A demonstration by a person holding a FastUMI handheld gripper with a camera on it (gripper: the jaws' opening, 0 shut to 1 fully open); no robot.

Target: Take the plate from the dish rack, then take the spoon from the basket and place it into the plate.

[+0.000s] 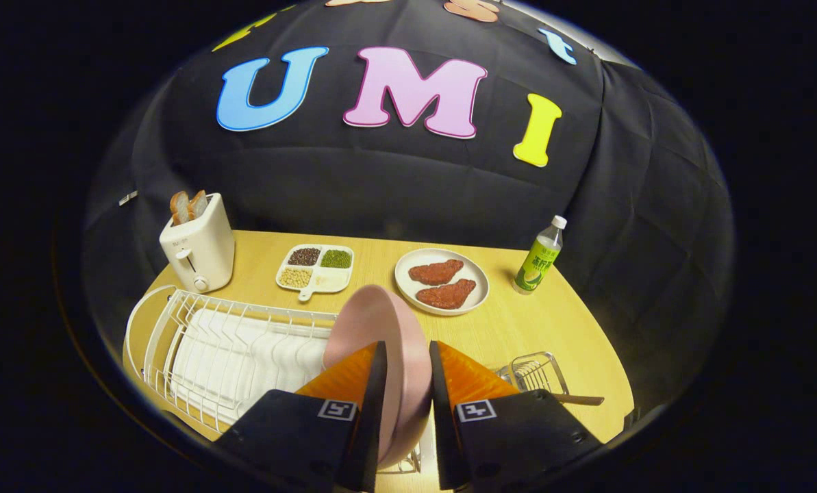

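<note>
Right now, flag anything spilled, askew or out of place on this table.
Nothing stands out. The pink plate stands on edge between the tongs, gripped over the dish rack. Nothing spilled.

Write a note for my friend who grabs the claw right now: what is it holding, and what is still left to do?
Claw: shut on the round pink plate, held on edge between both fingers.
Plate: lifted above the white wire dish rack, not yet set on the wooden table.
Spoon: a wooden handle sticks out of the small wire basket just past the right finger.
Done: plate taken from the rack.
Left: put the plate down, fetch the spoon, lay it in the plate.
</note>
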